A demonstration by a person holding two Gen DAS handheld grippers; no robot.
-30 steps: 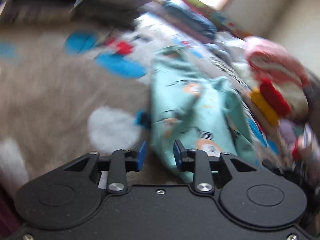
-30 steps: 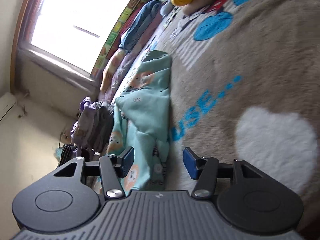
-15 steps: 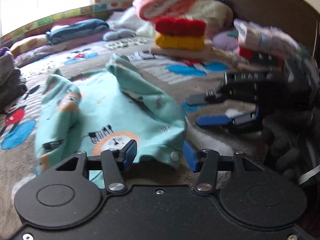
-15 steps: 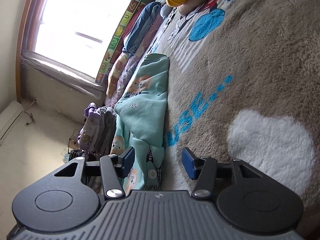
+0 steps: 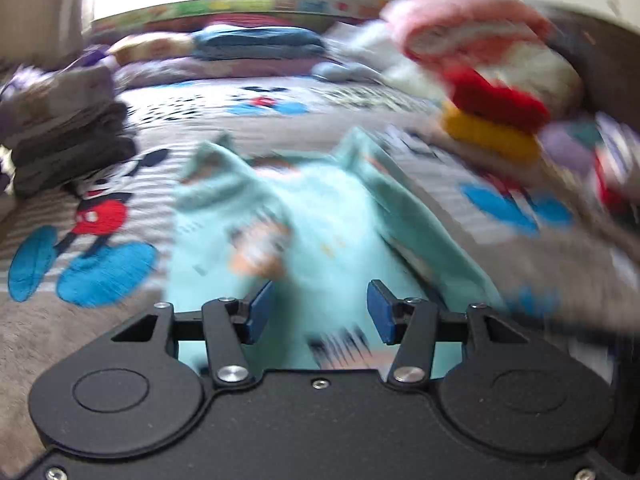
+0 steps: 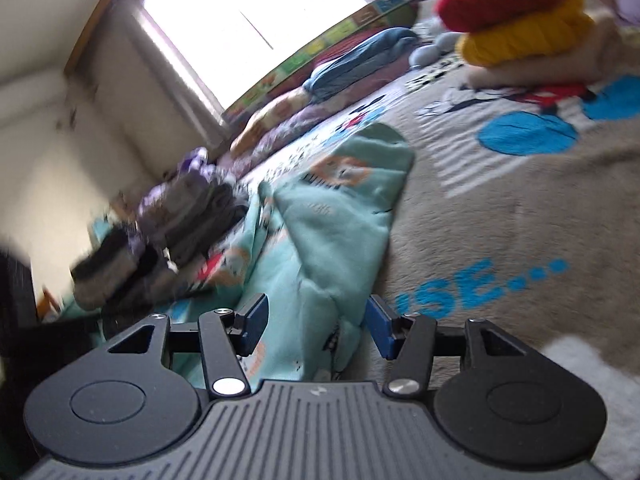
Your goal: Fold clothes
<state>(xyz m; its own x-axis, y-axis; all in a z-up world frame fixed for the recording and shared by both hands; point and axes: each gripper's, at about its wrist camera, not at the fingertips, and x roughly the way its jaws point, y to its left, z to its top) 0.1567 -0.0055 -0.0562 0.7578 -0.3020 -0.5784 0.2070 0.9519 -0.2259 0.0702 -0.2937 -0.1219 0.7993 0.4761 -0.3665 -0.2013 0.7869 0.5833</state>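
A mint-green child's garment [image 5: 320, 236] printed with orange animals lies partly folded on a grey cartoon-print blanket [image 5: 100, 320]. My left gripper [image 5: 318, 312] hovers open right over its near part, blue pads wide apart, nothing between them. In the right wrist view the same garment [image 6: 320, 232] stretches away from me; my right gripper [image 6: 316, 324] stands open just above its near end, with cloth showing in the gap but not pinched. The left wrist view is blurred by motion.
Folded clothes are stacked at the right: red, yellow and pink pieces [image 5: 492, 92], [image 6: 516, 28]. A dark grey and purple pile [image 5: 60, 128], [image 6: 180, 224] sits at the left. Pillows [image 5: 256, 44] and a bright window [image 6: 248, 20] line the far side.
The left gripper has swung round to face the garment straight on and opened wider. The right gripper has tilted more level and shifted over the garment's near end.
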